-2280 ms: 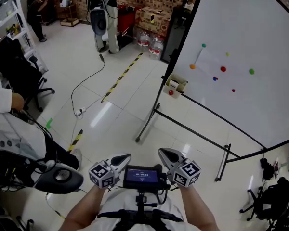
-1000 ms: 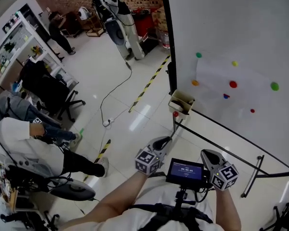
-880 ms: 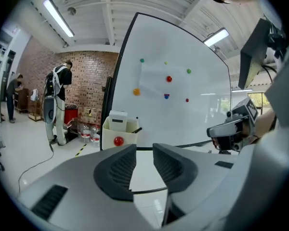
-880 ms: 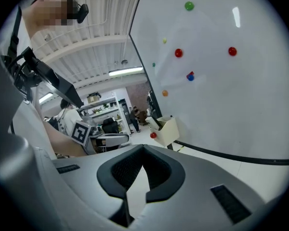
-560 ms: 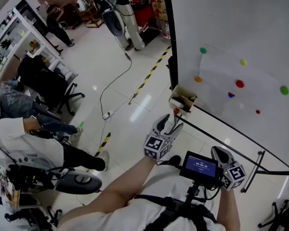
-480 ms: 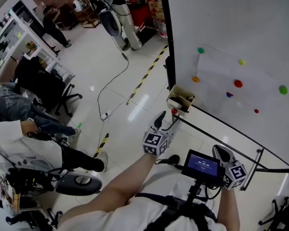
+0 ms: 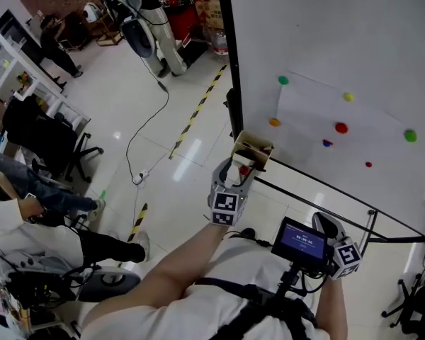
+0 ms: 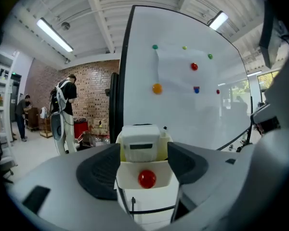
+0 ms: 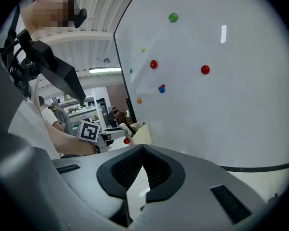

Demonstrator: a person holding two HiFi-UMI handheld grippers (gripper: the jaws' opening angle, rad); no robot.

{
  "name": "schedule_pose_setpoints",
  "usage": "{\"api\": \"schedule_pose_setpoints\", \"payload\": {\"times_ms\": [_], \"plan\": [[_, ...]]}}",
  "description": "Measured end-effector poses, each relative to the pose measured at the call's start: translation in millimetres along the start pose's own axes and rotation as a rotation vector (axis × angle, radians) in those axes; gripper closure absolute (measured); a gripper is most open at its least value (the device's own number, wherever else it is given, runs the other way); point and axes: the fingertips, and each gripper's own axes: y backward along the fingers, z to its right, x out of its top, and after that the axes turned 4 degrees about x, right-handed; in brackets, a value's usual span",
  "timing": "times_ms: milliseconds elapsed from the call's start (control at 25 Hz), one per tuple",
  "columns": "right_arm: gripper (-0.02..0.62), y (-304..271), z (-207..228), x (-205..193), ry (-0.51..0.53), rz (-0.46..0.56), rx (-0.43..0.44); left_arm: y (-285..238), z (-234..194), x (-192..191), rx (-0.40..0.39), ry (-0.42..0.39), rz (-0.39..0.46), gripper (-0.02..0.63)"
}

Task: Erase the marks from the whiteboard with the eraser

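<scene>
Eraser [image 8: 140,144] is seen in small box [image 8: 129,176], between jaws of left gripper [image 7: 235,173], just opened wide, not squeezed. Right gripper [image 9: 142,170] is clamped shut, empty, whiteboard [image 9: 221,119] ahead.

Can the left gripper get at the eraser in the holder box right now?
Probably yes. The left gripper's fingers have just been opening and stand wide; the eraser, sticking up from the holder box, lines up with their gap, not yet pressed, nothing blocking.

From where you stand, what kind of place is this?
Likely a lab or workshop: a large whiteboard on a stand, a brick wall behind, an office chair and striped hazard tape on the shiny floor.
</scene>
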Motion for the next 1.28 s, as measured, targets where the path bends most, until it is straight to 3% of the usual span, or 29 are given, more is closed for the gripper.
{"api": "schedule_pose_setpoints", "payload": {"times_ms": [80,160,320,600,920,1080,1280], "plan": [[0.575,3,6,-1,-0.017,-0.004,-0.034,-5,1,3,0.006,-0.044,-0.007,0.28],[0.575,8,14,-5,-0.046,-0.007,-0.08,-10,0,2,0.038,-0.077,-0.044,0.353],[0.575,14,24,-4,-0.077,-0.008,-0.139,-16,0,9,0.062,-0.129,-0.093,0.356],[0.575,8,27,-2,-0.08,-0.005,-0.153,-32,1,-1,0.039,-0.057,-0.097,0.348],[0.575,5,22,-9,-0.095,-0.026,-0.158,-37,-1,-6,0.104,0.034,-0.1,0.341],[0.575,4,17,-9,-0.093,-0.021,-0.156,-38,0,-6,0.134,0.025,-0.078,0.342],[0.575,4,10,-10,-0.094,-0.009,-0.154,-35,-1,-6,0.093,0.056,-0.101,0.354]]}}
